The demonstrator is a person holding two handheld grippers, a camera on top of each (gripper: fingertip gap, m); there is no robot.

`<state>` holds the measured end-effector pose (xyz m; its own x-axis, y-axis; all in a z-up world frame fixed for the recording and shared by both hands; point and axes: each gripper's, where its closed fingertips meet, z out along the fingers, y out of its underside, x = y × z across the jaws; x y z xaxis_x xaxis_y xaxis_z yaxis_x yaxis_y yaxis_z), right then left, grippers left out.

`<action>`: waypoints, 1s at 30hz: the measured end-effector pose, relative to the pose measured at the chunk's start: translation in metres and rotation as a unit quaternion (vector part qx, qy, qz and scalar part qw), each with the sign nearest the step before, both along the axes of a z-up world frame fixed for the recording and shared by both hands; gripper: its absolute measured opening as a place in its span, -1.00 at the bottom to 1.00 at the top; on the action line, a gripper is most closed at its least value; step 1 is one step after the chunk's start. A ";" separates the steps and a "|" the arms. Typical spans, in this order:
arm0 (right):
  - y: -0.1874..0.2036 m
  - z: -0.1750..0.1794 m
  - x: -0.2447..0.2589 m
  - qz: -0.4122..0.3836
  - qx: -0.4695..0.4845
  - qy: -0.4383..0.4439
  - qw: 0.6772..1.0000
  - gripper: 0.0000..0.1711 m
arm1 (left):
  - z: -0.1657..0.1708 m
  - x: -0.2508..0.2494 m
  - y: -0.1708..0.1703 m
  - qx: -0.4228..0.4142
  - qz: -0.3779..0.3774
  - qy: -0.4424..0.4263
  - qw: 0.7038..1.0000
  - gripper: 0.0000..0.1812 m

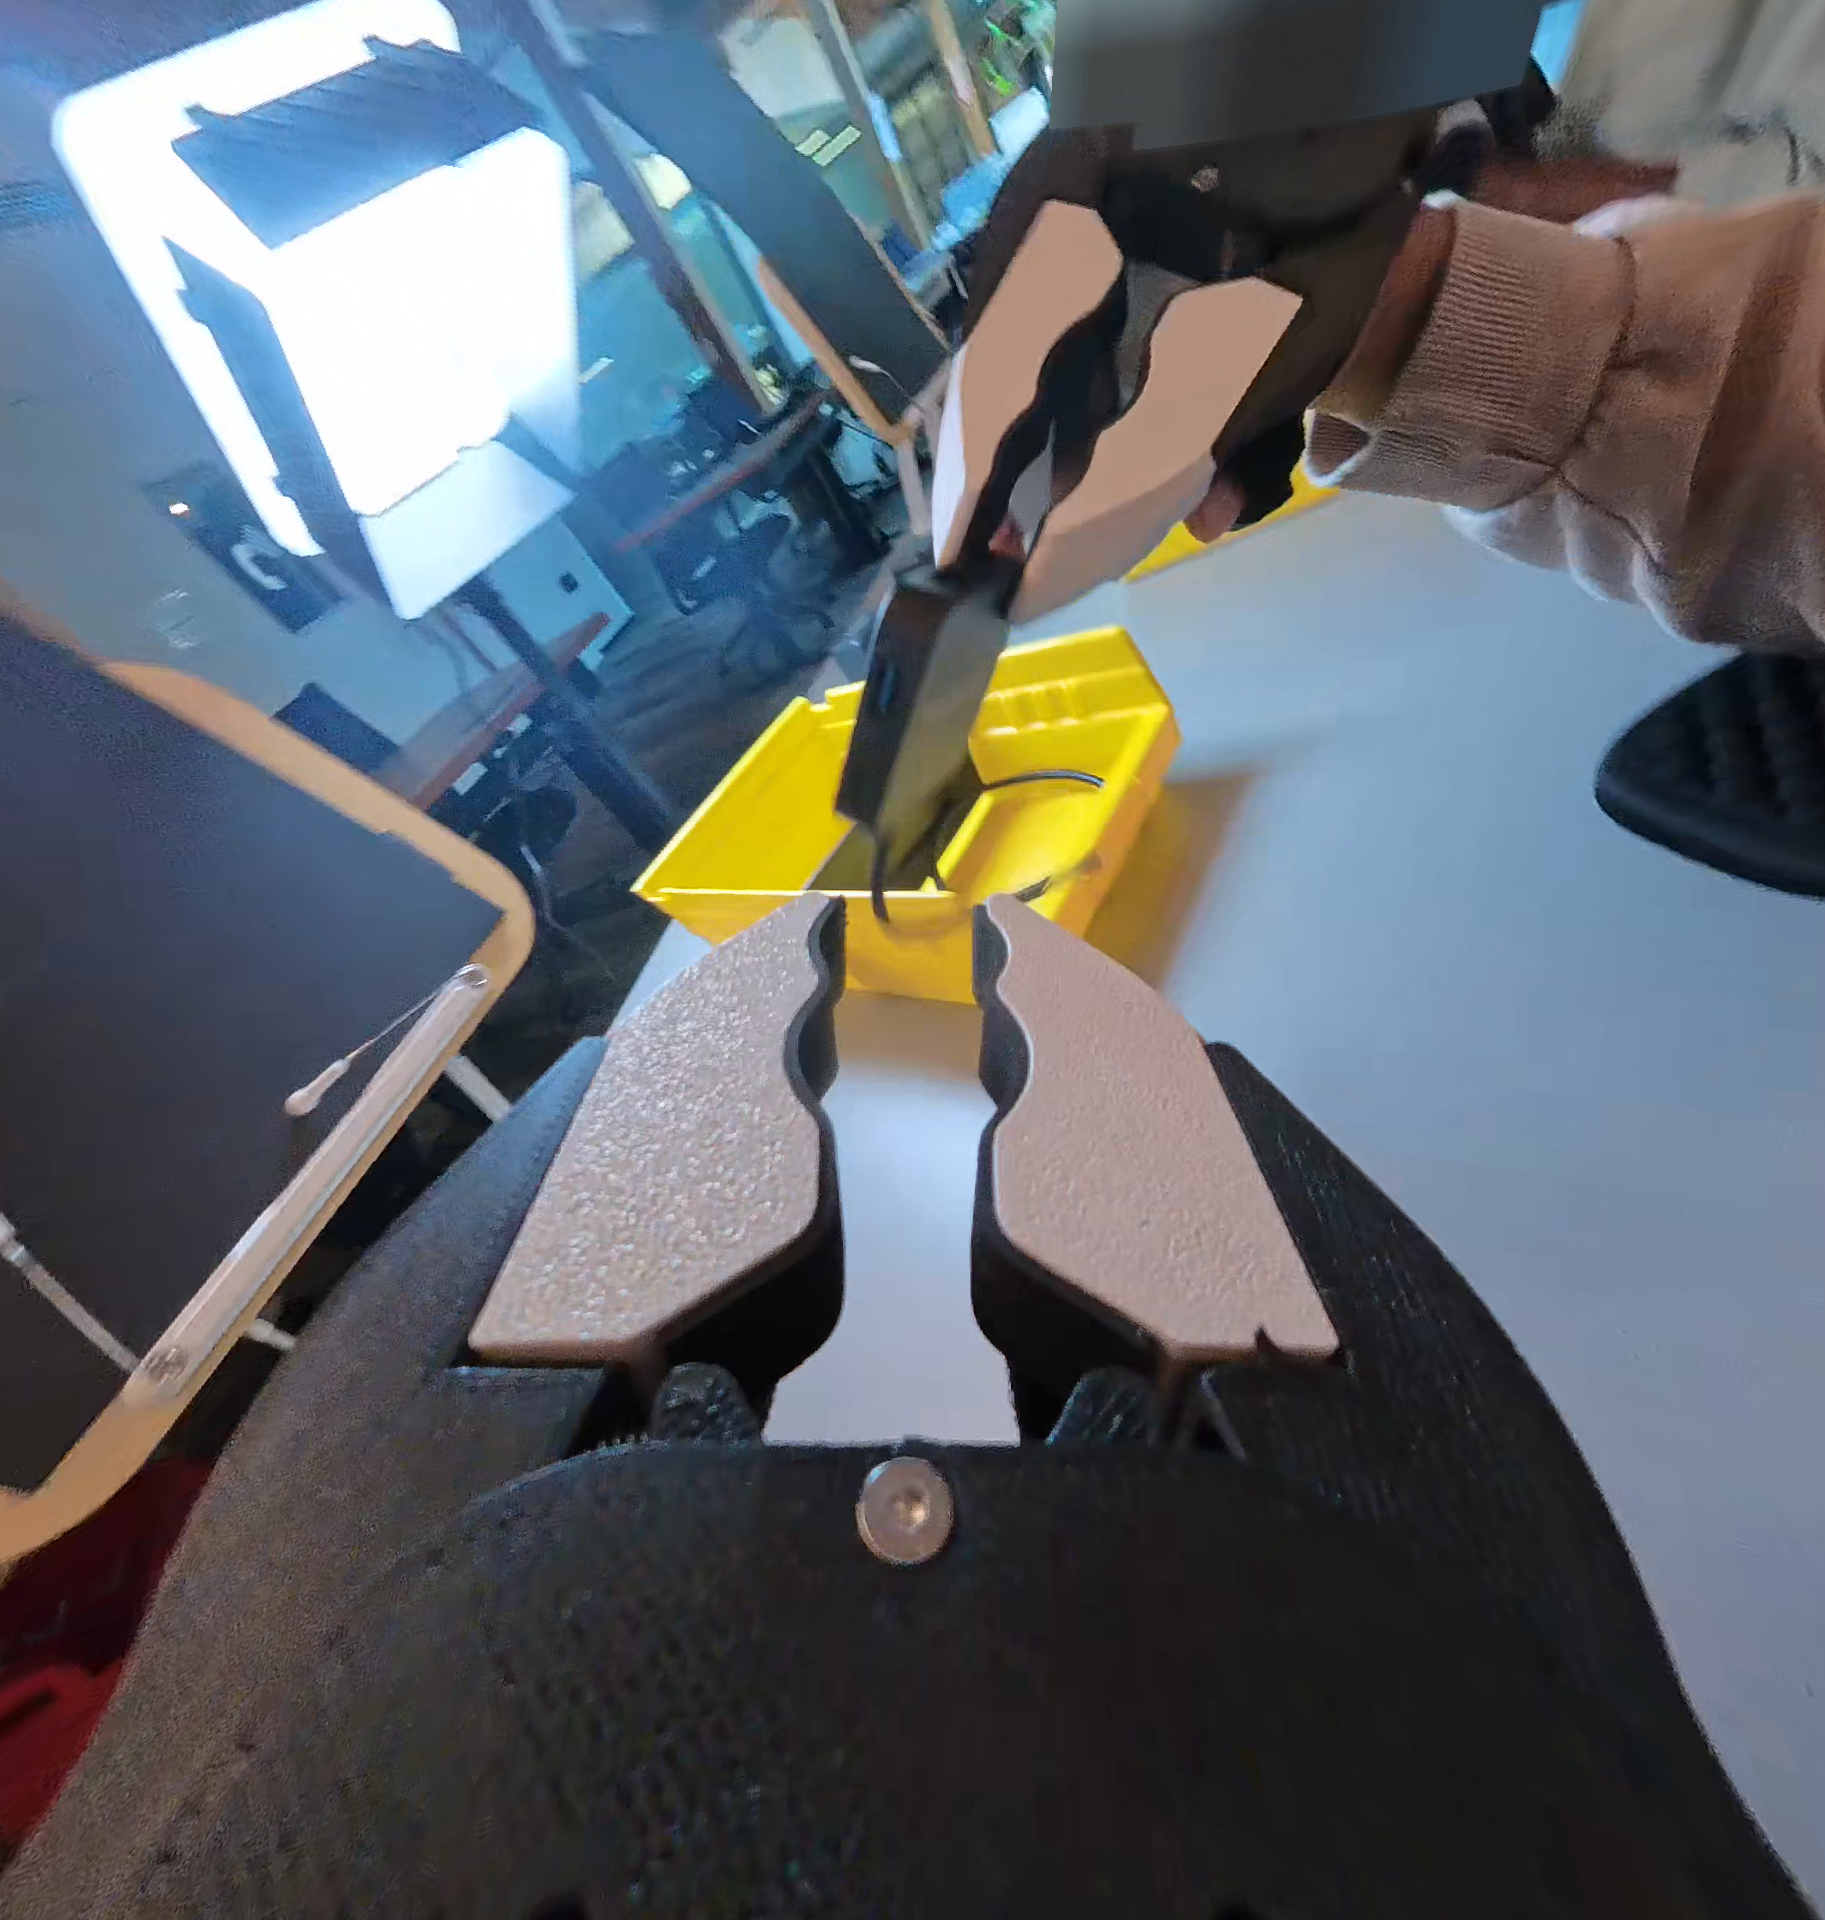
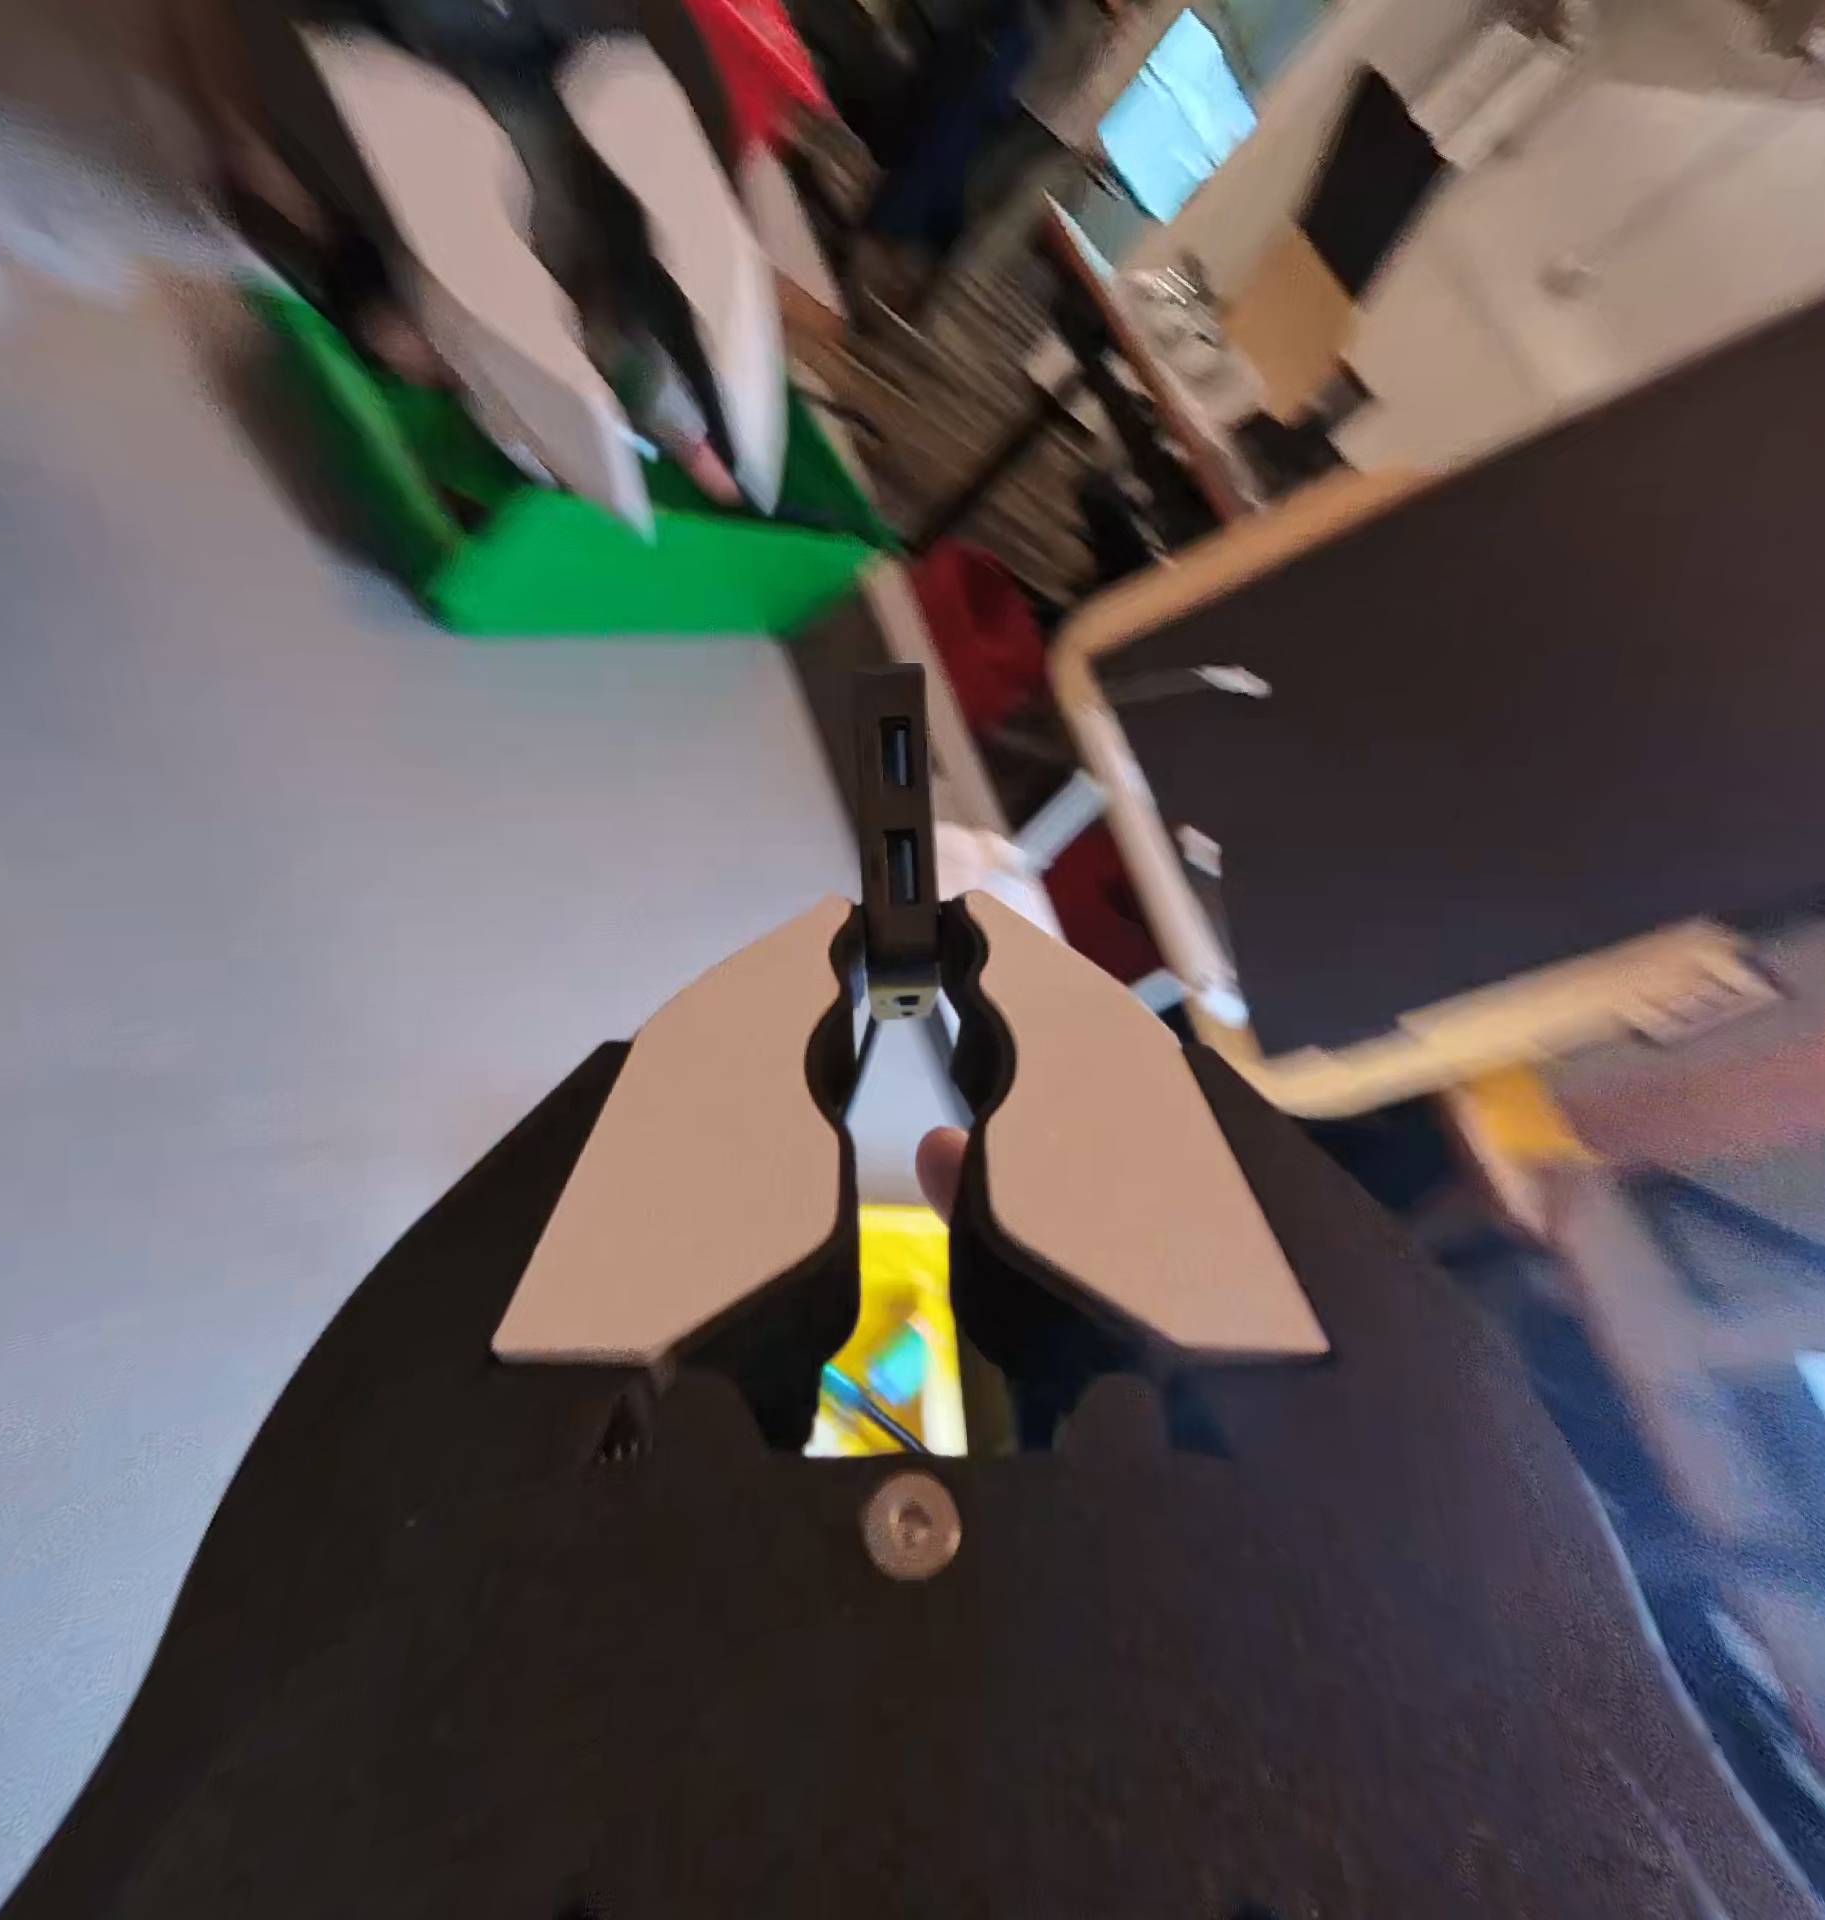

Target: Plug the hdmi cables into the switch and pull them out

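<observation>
The switch (image 1: pixel 913 727), a flat black box, is held by 1 end in the right tongs (image 1: pixel 996 566), which are closed on it, and it hangs above the yellow bin (image 1: pixel 1053 852) on the tabletop (image 1: pixel 1459 1039). Its long axis is seen to run on from the tong fingers, with 2 ports on its narrow side. The left tongs (image 1: pixel 908 914) are partly open and hold nothing; they are pointed toward the switch, just below it. A thin black cable (image 1: pixel 1043 779) lies in the bin.
</observation>
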<state>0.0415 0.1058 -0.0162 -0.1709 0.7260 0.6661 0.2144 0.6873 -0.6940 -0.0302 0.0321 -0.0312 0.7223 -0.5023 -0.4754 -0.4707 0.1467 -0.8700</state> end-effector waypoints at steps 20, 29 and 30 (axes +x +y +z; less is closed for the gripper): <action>0.261 -0.096 -0.044 -0.328 -0.087 -0.076 0.938 -0.67 | 0.026 -0.126 -0.010 0.020 0.181 -0.107 0.977 -1.00; 0.086 0.018 -0.023 -0.172 -0.276 0.140 0.935 -0.71 | 0.042 -0.190 -0.036 0.040 0.272 -0.163 0.948 -1.00; 0.070 0.014 -0.022 -0.165 -0.273 0.144 0.937 -0.71 | 0.046 -0.195 -0.041 0.046 0.278 -0.167 0.945 -1.00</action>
<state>0.0193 0.1762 -0.0018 0.2522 0.9538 0.1633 0.1013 0.1418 -0.9847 -0.2251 -0.0093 0.0149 0.9800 0.0304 -0.1967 -0.1978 0.0398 -0.9794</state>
